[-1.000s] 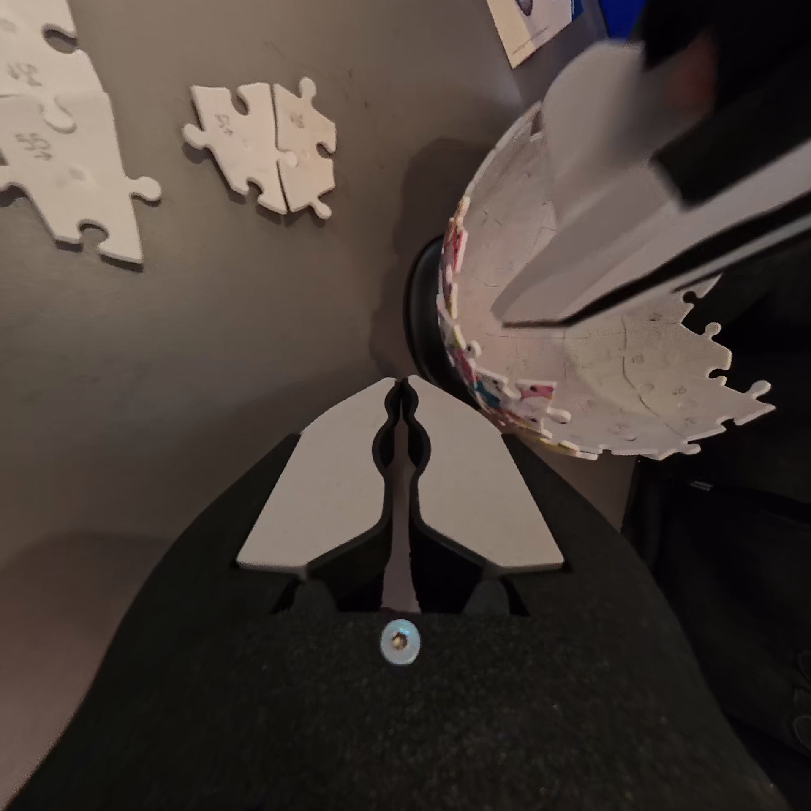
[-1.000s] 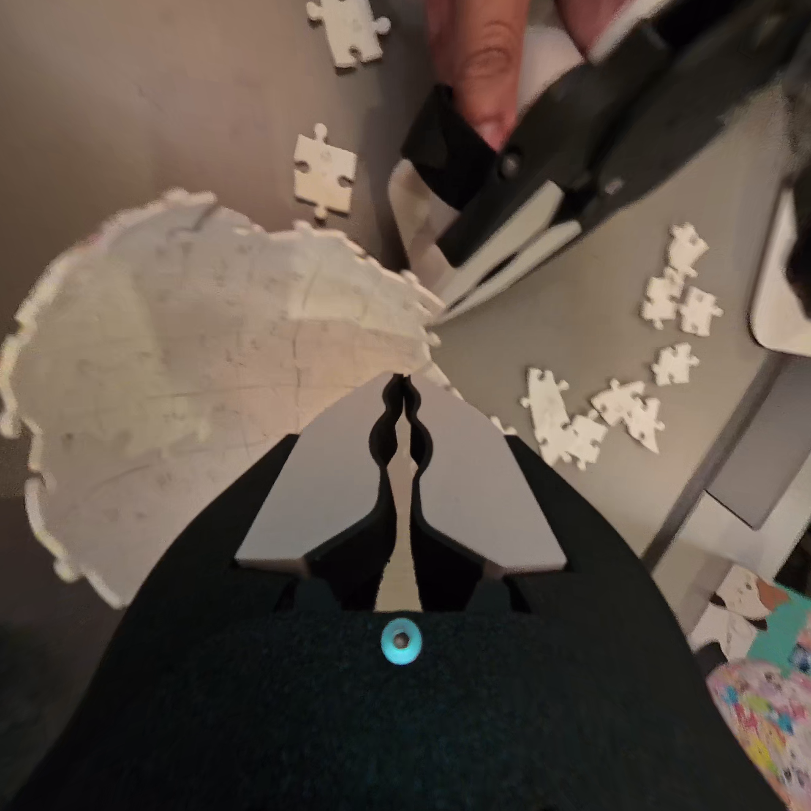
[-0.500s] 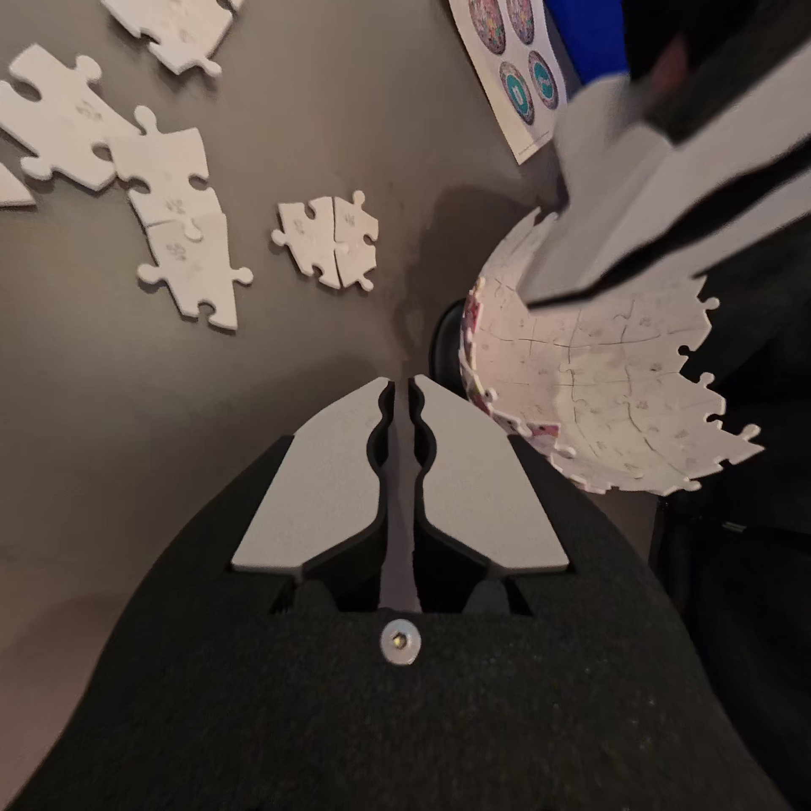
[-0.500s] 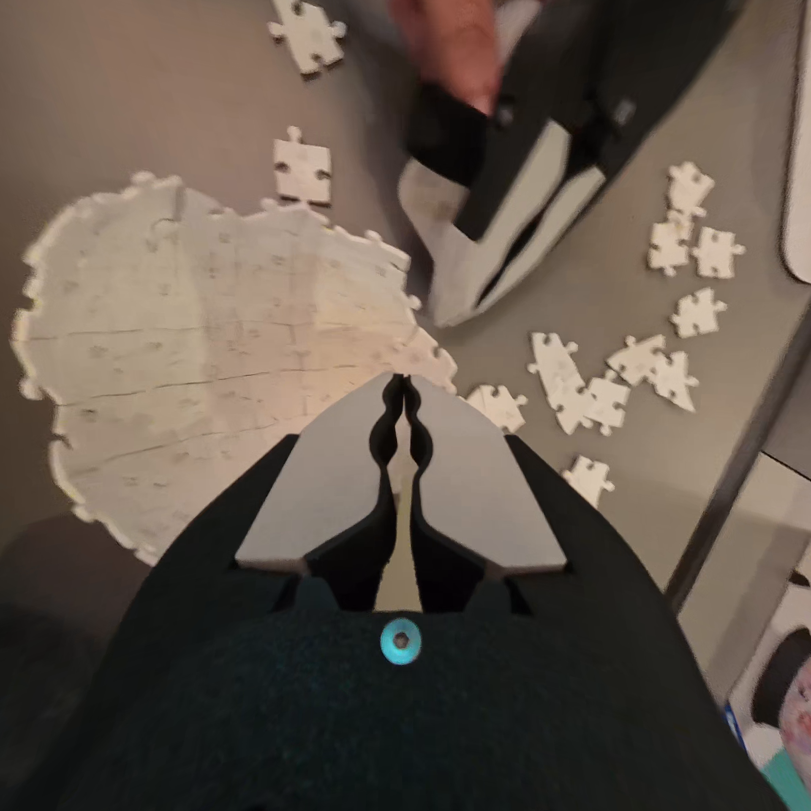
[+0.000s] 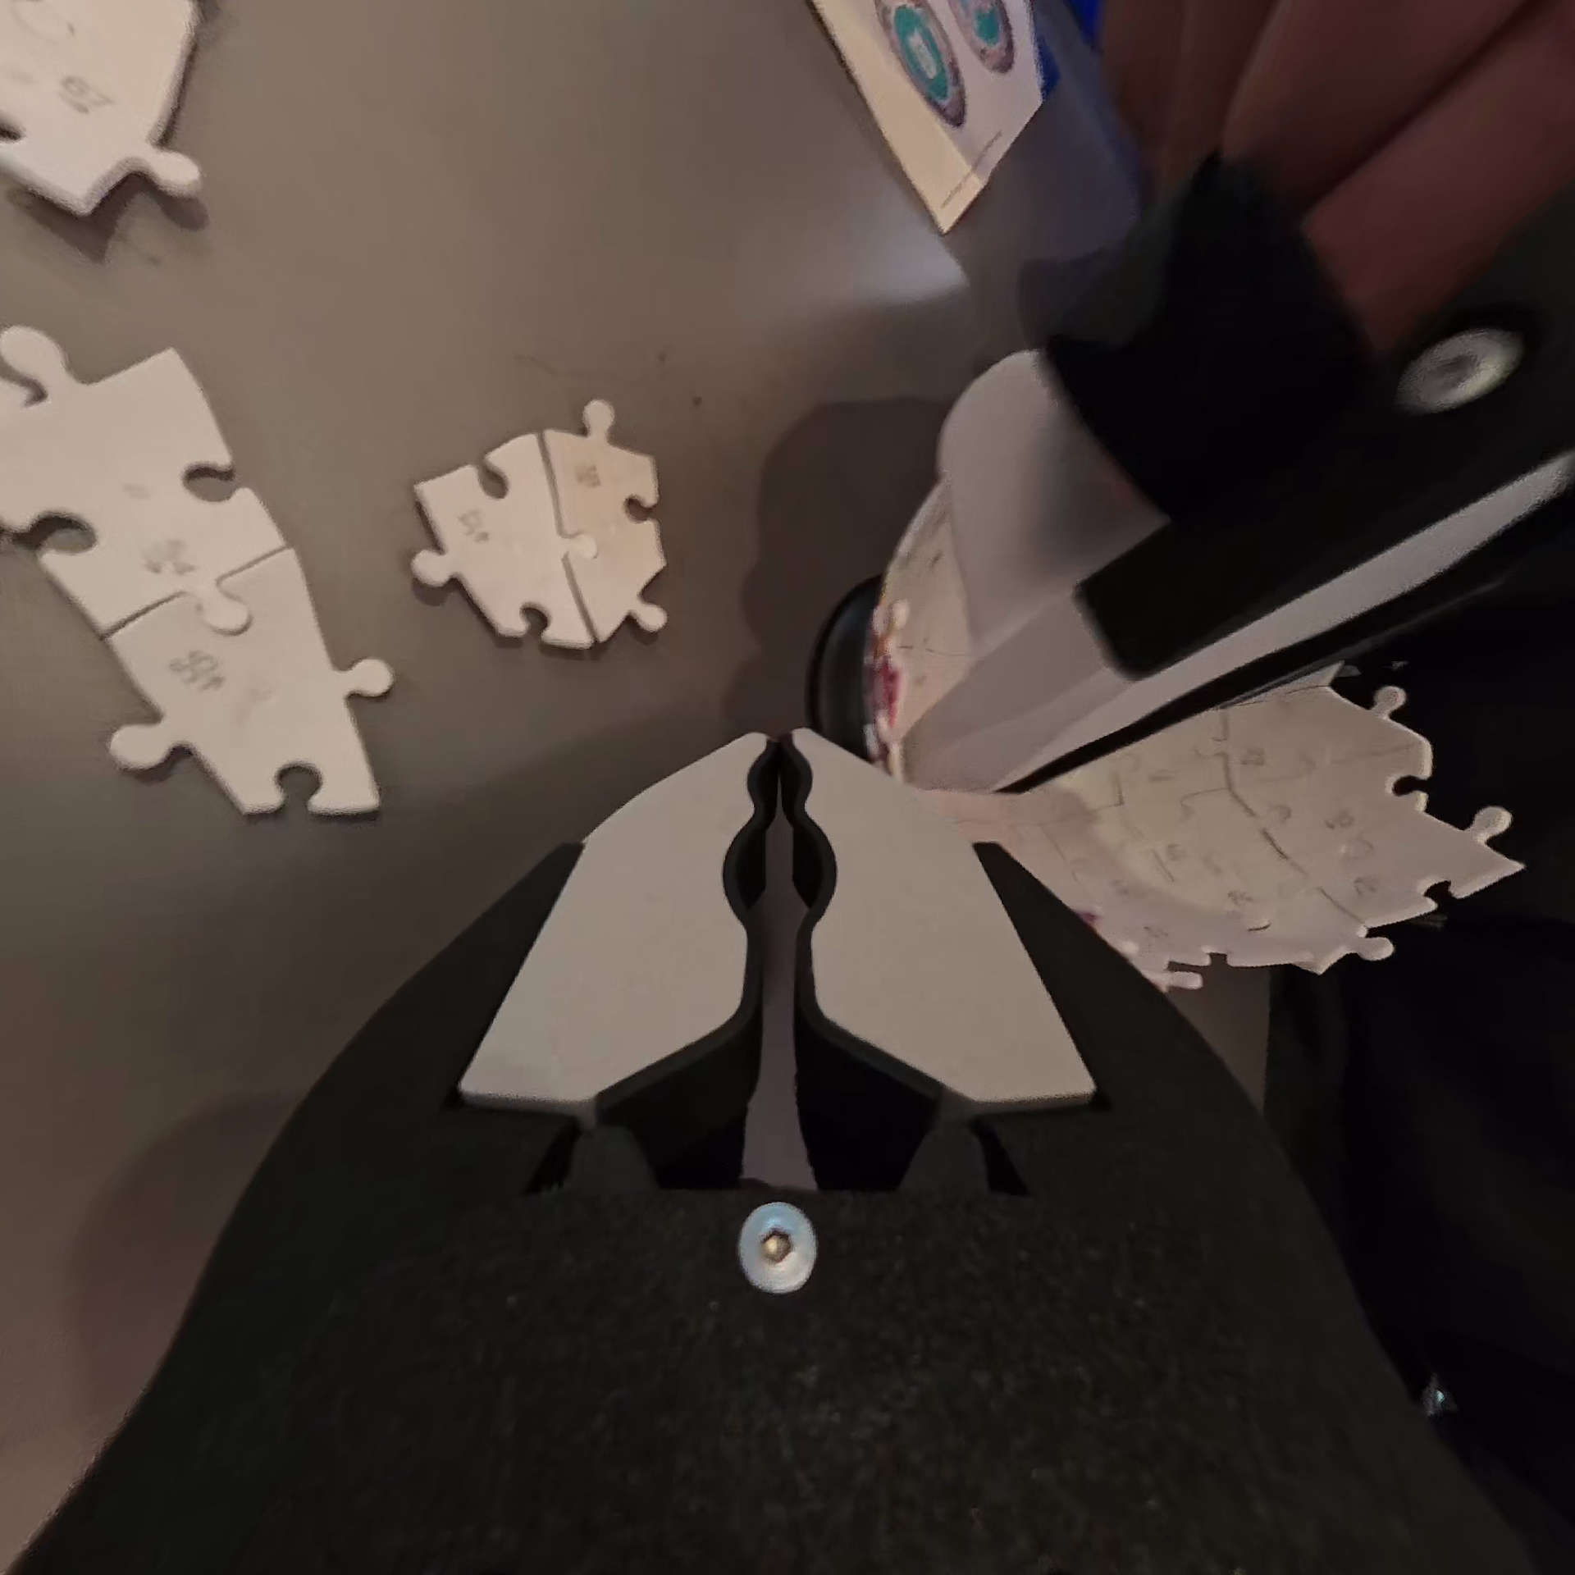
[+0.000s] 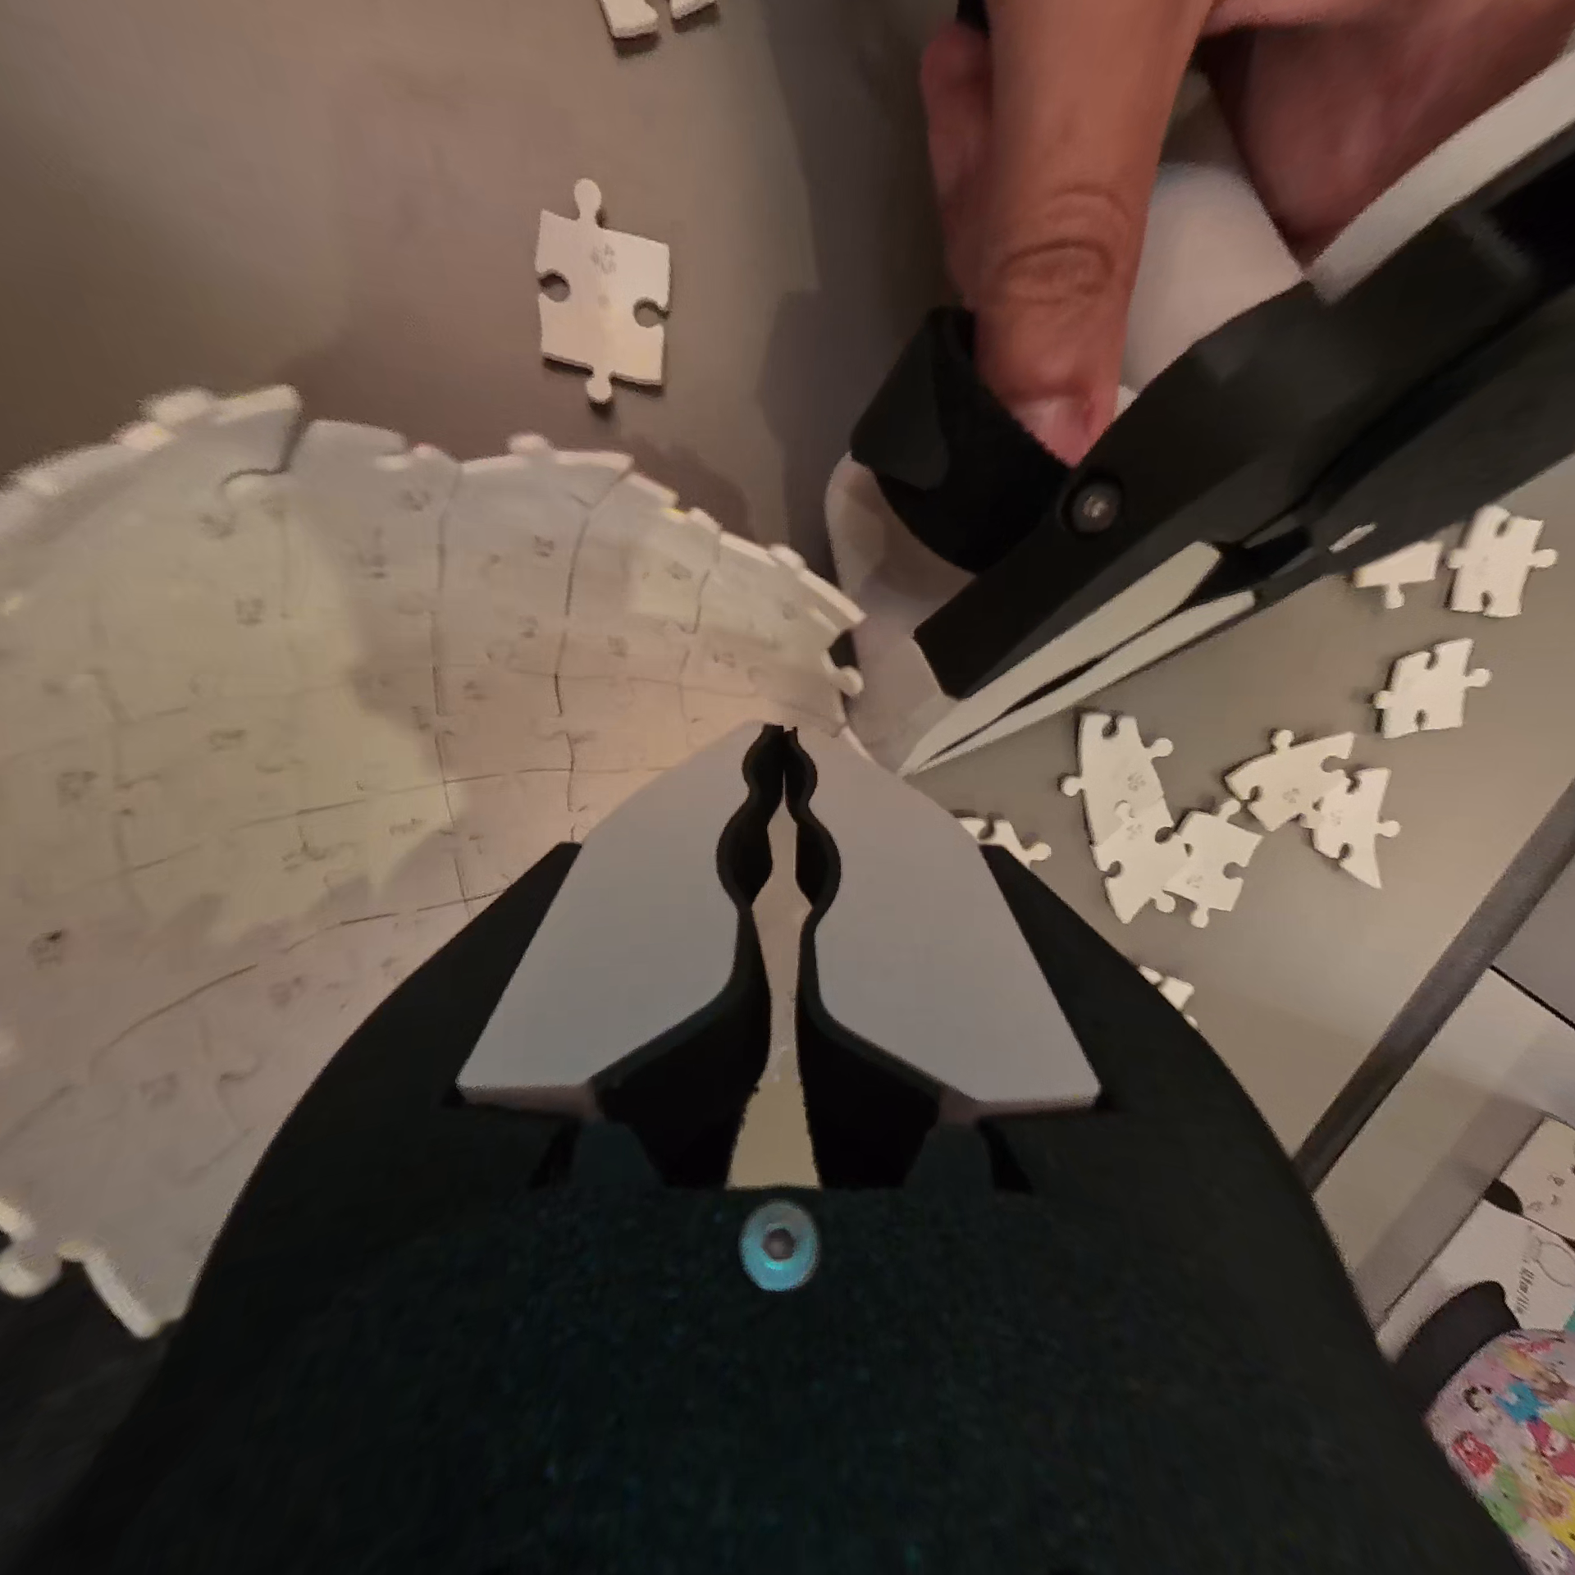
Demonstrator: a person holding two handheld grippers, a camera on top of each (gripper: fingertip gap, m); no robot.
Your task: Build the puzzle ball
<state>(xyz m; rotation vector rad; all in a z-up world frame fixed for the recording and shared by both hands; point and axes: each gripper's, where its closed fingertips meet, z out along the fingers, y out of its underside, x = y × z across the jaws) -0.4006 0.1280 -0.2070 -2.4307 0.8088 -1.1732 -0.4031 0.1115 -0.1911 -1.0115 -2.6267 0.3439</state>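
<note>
The half-built puzzle ball (image 6: 341, 724) is an open white bowl of joined pieces with a jagged rim. It also shows in the left wrist view (image 5: 1236, 852), on a black stand (image 5: 839, 665). My right gripper (image 6: 782, 740) is shut, its tips over the bowl's inner wall just inside the near rim. I see no piece between its fingers. My left gripper (image 5: 780, 754) is shut and empty, low over the table beside the ball. In the right wrist view its tips (image 6: 916, 763) sit just outside the same rim.
Loose white pieces lie on the grey table: a joined pair (image 5: 545, 545), a bigger joined group (image 5: 196, 597), a single piece (image 6: 603, 294) and several at the right (image 6: 1193, 827). A printed sheet (image 5: 937, 85) lies behind the ball. The table edge (image 6: 1406, 1023) runs at the right.
My left gripper's small gap has closed and it has come back down beside the ball's rim. My right gripper has dropped toward the same rim, so both tips are now close together.
</note>
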